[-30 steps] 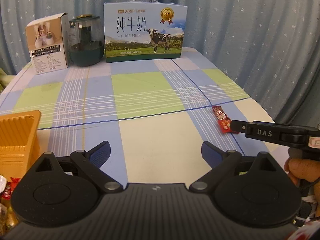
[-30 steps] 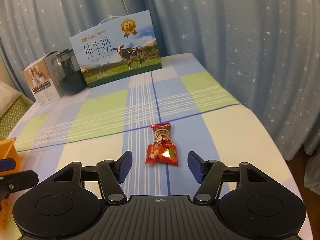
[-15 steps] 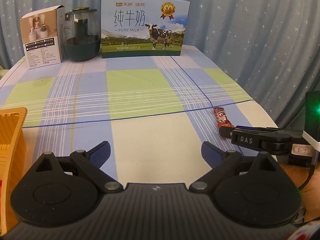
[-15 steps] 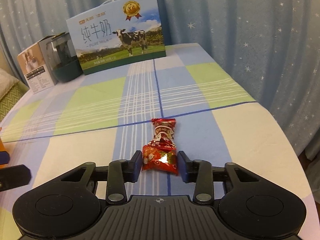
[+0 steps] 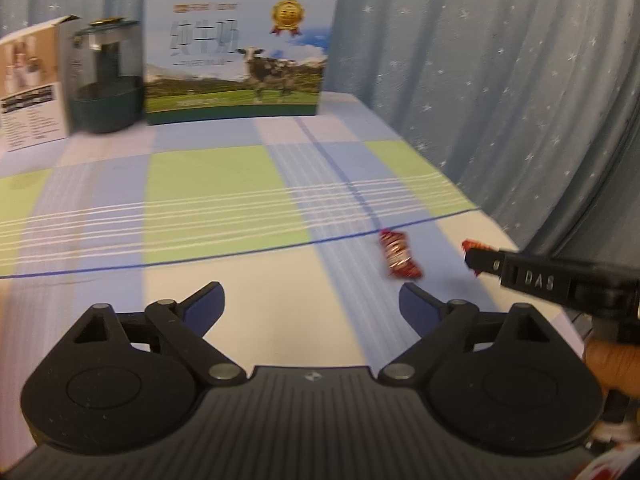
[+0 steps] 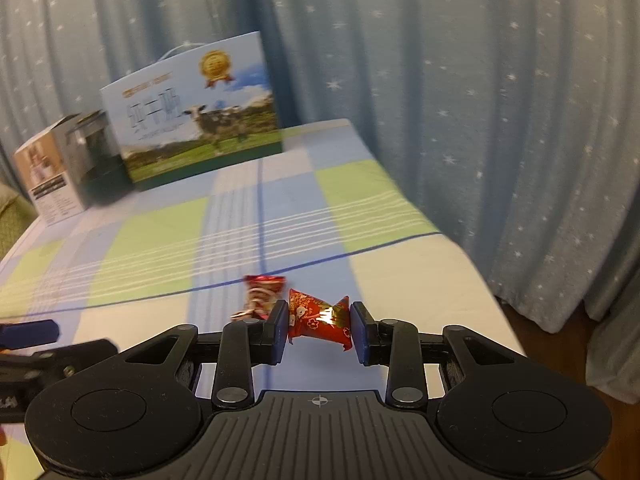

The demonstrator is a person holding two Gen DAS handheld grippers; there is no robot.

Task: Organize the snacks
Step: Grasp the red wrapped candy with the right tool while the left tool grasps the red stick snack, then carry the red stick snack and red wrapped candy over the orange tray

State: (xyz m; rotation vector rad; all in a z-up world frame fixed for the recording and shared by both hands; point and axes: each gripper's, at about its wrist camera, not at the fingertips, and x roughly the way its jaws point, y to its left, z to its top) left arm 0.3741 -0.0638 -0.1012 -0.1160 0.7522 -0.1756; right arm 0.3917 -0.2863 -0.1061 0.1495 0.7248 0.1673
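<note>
My right gripper (image 6: 319,326) is shut on a red snack packet with gold print (image 6: 319,318) and holds it just above the checked tablecloth (image 6: 168,240). A second red wrapped snack (image 6: 262,294) lies on the cloth just left of and beyond it. In the left wrist view that lying snack (image 5: 398,256) is on the blue stripe, and the right gripper (image 5: 478,260) comes in from the right with a red packet edge (image 5: 474,245) showing at its tip. My left gripper (image 5: 310,300) is open and empty over the near part of the table.
A milk carton box (image 5: 240,64), a dark green jar (image 5: 108,80) and a white product box (image 5: 30,84) stand at the table's far edge. Star-print curtains (image 6: 480,100) hang behind and to the right. The table's right edge (image 6: 472,264) is close to the right gripper.
My right gripper closed on the near red packet and lifted it off the cloth; the other snack stayed down. My left gripper swung right, and the orange container has left its view.
</note>
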